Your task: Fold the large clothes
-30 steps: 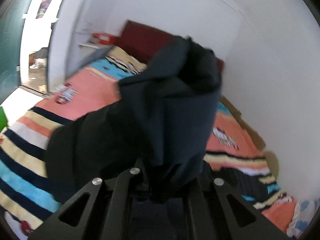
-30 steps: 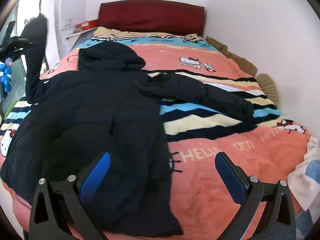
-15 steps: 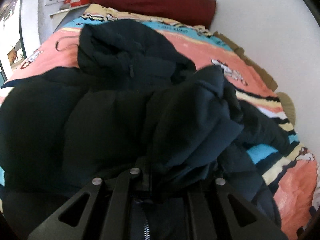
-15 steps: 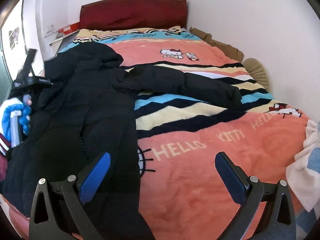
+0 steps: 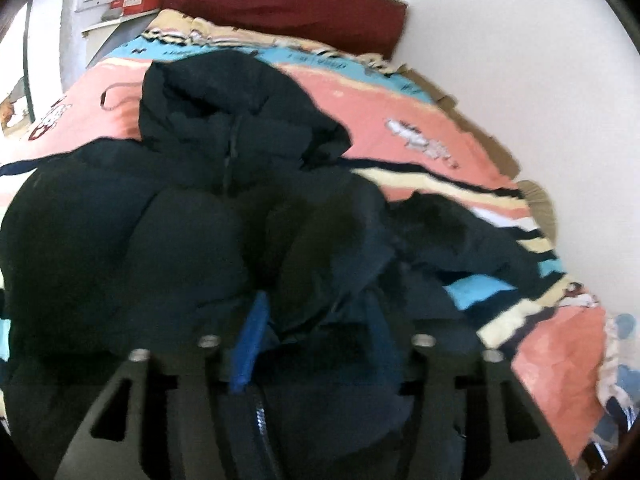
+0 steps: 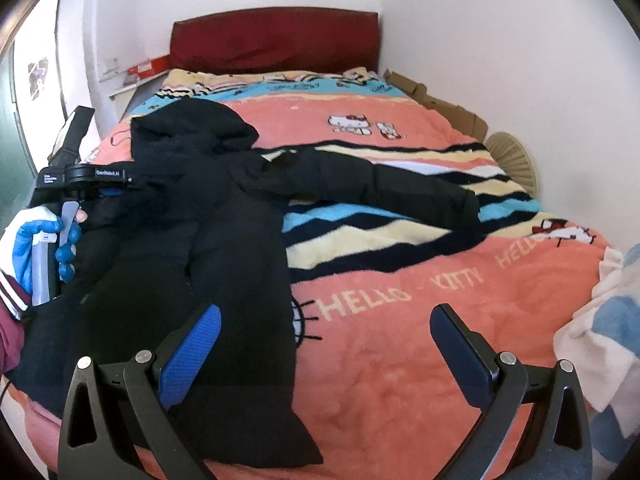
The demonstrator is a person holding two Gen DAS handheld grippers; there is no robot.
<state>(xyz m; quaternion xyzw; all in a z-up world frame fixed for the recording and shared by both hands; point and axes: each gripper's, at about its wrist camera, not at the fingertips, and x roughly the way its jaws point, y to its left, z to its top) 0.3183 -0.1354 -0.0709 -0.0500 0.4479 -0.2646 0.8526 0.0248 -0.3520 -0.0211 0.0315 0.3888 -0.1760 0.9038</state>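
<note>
1. On the striped pink blanket (image 6: 400, 380) that covers the bed, the black padded jacket (image 6: 224, 240) lies front up, hood toward the red headboard (image 6: 276, 42), one sleeve (image 6: 392, 194) stretched out across the stripes toward the wall
2. At the jacket's chest, the left gripper (image 5: 316, 336) is opening its jaws; a bunched fold of the other sleeve (image 5: 332, 248) sits between the blue pads but looks slack, so I judge this the release of a sleeve laid across the body
3. To do this well, let the jaws part fully before drawing back, so no cloth snags on a pad and drags the fold apart
4. Withdraw low and straight along the jacket's length; a sideways pull would likely tip the puffy sleeve off the chest
5. Near the foot of the bed, the right gripper (image 6: 324, 344) hangs with jaws wide and nothing between them, the jacket's hem just beside its left finger
6. Its likely job is the outstretched sleeve: take it near the cuff, where the padding is thinnest, and carry it over the chest to match
7. Padded fabric springs back, so press each fold flat before leaving it; the left-wrist view is blurred, so whether the folded sleeve lies even I cannot tell
</note>
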